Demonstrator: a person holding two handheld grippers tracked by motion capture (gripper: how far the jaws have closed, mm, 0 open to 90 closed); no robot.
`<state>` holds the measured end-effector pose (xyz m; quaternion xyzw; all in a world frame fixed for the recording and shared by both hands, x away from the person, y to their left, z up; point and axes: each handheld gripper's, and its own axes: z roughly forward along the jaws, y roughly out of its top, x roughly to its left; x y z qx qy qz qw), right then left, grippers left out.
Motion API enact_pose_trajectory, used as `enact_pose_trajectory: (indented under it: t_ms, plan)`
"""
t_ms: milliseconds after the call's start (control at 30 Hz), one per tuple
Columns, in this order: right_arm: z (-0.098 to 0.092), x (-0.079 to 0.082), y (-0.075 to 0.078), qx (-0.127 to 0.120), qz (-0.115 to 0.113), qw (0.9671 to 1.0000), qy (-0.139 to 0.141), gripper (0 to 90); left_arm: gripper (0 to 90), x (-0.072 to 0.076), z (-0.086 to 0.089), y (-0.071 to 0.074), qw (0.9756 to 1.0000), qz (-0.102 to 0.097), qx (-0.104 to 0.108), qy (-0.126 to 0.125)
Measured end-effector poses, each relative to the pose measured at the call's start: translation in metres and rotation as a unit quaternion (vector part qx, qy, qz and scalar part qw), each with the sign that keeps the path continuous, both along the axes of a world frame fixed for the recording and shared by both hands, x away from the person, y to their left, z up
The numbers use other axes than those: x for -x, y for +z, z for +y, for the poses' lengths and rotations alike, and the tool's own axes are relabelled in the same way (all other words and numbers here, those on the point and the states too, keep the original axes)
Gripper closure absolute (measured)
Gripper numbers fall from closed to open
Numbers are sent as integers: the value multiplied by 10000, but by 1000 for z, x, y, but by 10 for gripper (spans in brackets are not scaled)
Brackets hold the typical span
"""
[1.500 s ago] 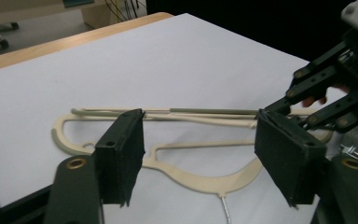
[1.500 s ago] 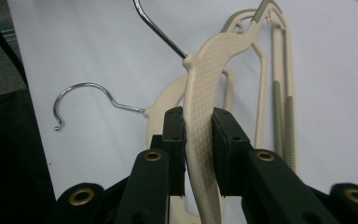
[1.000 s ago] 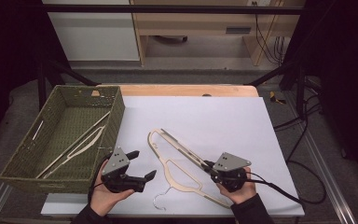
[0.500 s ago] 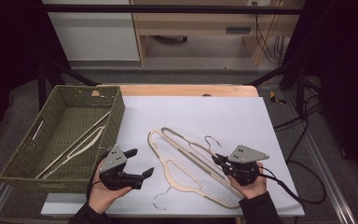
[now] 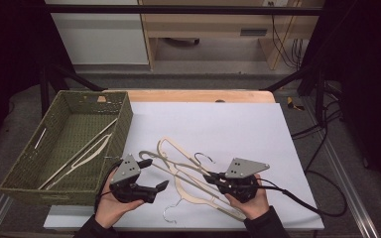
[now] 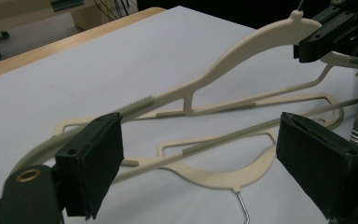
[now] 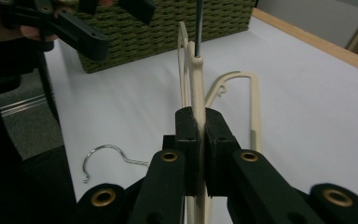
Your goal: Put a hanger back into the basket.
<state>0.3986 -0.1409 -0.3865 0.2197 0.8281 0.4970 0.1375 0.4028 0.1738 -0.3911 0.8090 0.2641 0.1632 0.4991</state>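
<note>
The white rectangular table top [image 5: 238, 124] carried a green woven basket [image 5: 121, 116] at its left, with one cream plastic hanger [image 5: 82, 154] lying inside. Near the front edge, between the hands, lay two more cream plastic coat hangers with wire hooks. The upper hanger [image 5: 171, 167] was tipped on edge, one end raised; the lower hanger [image 5: 198, 196] lay flat beneath it, touching it.

The right gripper [image 5: 213, 177] had its jaws clamped tight on the upper hanger's arm, the plastic pinched between its pads [image 7: 186, 126]. The left gripper [image 5: 155, 174] stood with jaws wide, nothing pressed between them, though they had just been closing a little around that hanger's ridged left arm [image 6: 137, 105].

The likely trouble: the raised hanger's hook or bar could catch the lower one and drag it along. The thin edge-on pinch could also let the hanger swivel and slip before the left jaws took hold.
</note>
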Motion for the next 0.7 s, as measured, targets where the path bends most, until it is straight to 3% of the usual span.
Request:
enact_pose_trajectory:
  t_ms: [267, 533, 633, 700]
  plan:
    - [17, 6, -1, 0, 114, 9989, 465, 866, 247, 2, -13, -2, 9993, -15, -233, -295]
    - [26, 12, 0, 14, 179, 9969, 766, 866, 474, 8, -22, -3, 9977, -104, -407, -540]
    - [28, 12, -1, 50, 198, 9962, 848, 866, 581, 8, -22, -3, 9969, -42, -468, -634]
    - [29, 12, -2, 61, 220, 9960, 861, 866, 606, 8, -23, -4, 9964, -36, -538, -652]
